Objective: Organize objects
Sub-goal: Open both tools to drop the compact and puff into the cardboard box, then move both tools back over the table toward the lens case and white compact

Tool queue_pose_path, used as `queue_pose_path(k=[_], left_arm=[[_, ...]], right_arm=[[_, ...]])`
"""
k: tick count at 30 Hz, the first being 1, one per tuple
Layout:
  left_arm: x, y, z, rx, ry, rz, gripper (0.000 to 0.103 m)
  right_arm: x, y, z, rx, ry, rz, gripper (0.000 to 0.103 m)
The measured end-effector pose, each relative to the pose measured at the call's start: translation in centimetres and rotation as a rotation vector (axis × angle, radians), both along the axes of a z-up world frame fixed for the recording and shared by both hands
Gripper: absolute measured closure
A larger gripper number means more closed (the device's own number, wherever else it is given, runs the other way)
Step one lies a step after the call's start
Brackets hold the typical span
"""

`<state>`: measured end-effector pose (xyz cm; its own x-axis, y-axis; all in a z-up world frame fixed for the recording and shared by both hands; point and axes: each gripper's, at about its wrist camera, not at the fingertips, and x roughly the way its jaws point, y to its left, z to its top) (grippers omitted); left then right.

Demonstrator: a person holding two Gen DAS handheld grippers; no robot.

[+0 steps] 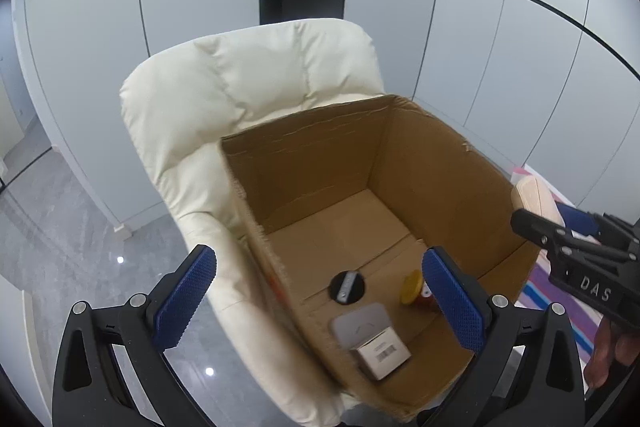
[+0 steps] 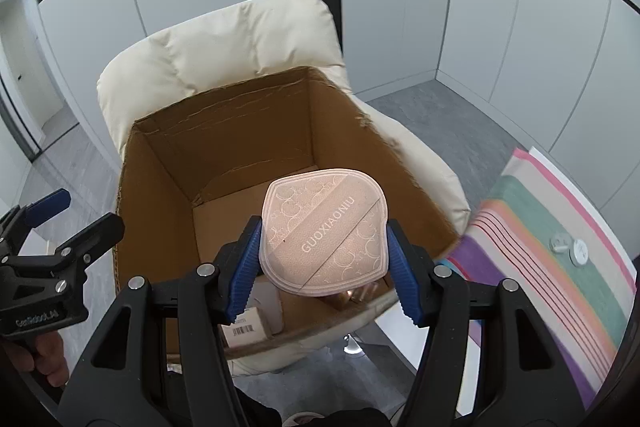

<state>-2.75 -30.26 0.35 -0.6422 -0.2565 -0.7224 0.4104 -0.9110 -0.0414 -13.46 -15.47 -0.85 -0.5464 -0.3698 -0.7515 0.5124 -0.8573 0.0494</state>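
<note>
Cardboard box (image 2: pixel 248 163) sits on a cream armchair (image 2: pixel 224 43) as the collection bin. Right gripper (image 2: pixel 324 259) pinches a pink powder puff (image 2: pixel 324 227) at centre frame, poised above the opening, seemingly for dropping. Left gripper (image 1: pixel 320 299) hangs spread and empty over the box's lower left rim.

— Anything hidden in the cardboard box (image 2: pixel 160 163)?
— Yes: white carton (image 2: pixel 250 327) half covered by the right tool (image 2: pixel 324 267); red jar (image 1: pixel 424 297) partly masked by a blue pad (image 1: pixel 454 303).
— Small parts on the striped cloth (image 2: pixel 560 211)?
— Too small to identify.
</note>
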Motion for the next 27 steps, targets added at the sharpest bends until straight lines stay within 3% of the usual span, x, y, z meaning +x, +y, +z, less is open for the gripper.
queue_pose_path(k=[2, 6, 8, 17, 27], left_arm=[[0.3, -0.5, -0.1, -0.003, -0.004, 0.009, 0.0], [0.8, -1.2, -0.2, 0.012, -0.01, 0.025, 0.0], [0.9, -1.3, -0.1, 0.013, -0.006, 0.026, 0.0], [-1.0, 0.5, 0.1, 0.036, 0.003, -0.001, 0.0], [-3.9, 5.6, 0.0, 0.042, 0.013, -0.094, 0.0]], right_arm=[[0.0, -0.7, 0.0, 0.0, 0.002, 0.007, 0.038], [0.1, -1.5, 0.3, -0.008, 0.025, -0.004, 0.014], [0.2, -1.6, 0.4, -0.012, 0.036, -0.017, 0.009], [-0.5, 1.3, 0.3, 0.004, 0.027, -0.076, 0.002], [-1.8, 7.8, 0.4, 0.007, 0.024, -0.183, 0.0]])
